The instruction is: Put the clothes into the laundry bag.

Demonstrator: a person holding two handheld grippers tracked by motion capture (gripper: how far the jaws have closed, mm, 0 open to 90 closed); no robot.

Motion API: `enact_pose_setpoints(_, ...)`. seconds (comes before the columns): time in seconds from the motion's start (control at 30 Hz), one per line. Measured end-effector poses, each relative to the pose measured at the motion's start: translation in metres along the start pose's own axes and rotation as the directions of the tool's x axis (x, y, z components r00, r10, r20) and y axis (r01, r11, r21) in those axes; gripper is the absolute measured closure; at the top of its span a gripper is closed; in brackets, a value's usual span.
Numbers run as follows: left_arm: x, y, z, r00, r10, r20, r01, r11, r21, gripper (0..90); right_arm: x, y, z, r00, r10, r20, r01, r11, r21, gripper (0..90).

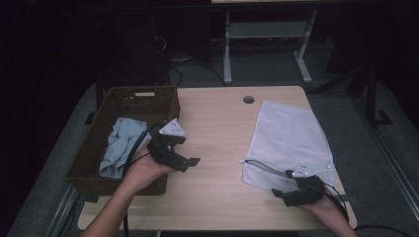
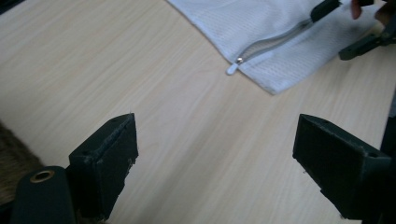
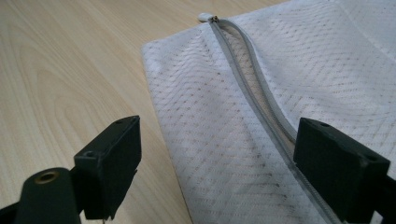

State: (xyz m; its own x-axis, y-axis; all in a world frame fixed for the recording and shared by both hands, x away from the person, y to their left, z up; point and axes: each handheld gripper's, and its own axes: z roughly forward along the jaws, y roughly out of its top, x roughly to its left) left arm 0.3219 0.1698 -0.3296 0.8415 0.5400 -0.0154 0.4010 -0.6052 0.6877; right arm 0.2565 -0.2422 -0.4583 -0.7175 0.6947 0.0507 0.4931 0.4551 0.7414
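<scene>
From the high view, the white mesh bag (image 1: 289, 138) lay on the table (image 1: 217, 148), well right of the wicker basket (image 1: 143, 103) holding a blue cloth (image 1: 118, 145).

In the left gripper view, the left gripper (image 2: 215, 154) hovered spread, left of the bag.

In the right gripper view, the right gripper (image 3: 217, 158) stood spread over the bag's zipper (image 3: 252, 93).

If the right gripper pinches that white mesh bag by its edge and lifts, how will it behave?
The mesh bag will probably go floppy and drape, since it lies flat and thin on the table. It looks light, so a push would likely slide or bunch it. The zipper already bows up, so that edge may buckle.
</scene>
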Motion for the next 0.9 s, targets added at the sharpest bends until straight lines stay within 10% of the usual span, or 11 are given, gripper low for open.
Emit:
enact_pose_setpoints(0.43,0.039,-0.005,-0.024,0.9929,-0.048,-0.108,0.053,0.9977,0.041,13.1,-0.001,0.0,0.0,1.0,0.0,0.004,0.0,1.0,0.001,14.3)
enact_pose_setpoints(0.9,0.093,-0.035,-0.05,0.9523,-0.173,-0.251,0.191,0.9804,0.049,12.0,-0.002,0.0,-0.002,0.9999,0.01,0.01,-0.01,1.0,0.002,14.4)
